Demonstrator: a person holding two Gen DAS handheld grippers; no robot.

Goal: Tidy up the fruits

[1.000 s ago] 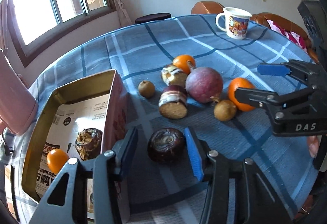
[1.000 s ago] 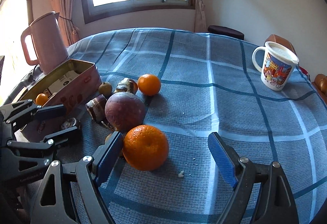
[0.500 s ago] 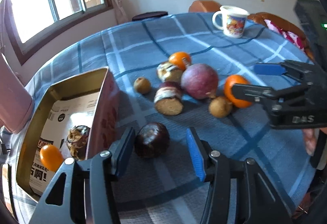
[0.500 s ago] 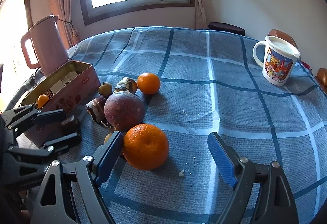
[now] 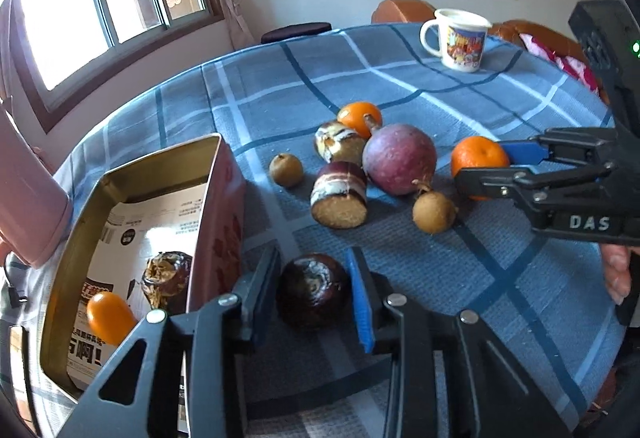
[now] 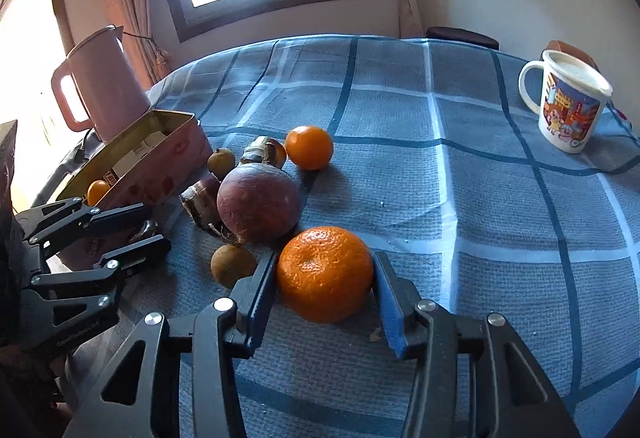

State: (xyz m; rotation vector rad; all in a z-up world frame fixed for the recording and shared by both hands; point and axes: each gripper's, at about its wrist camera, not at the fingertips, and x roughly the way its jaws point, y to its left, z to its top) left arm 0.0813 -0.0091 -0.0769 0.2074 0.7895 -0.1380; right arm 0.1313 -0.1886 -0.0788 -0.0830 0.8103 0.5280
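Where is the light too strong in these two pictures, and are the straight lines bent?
Left wrist view: the window is blown out white and the table edge curves. Right wrist view: glare whitens the left edge beside the pink jug; the cloth stripes bow.

Hidden behind the left gripper's fingers (image 5: 260, 286): both flanks of the dark fruit (image 5: 313, 294). Cut off at the left edge: most of the pink jug (image 5: 28, 198). Too small to read: print on the paper lining the tin (image 5: 216, 198). In the right wrist view, barely glimpsed between black fingers: that same dark fruit (image 6: 145, 229).
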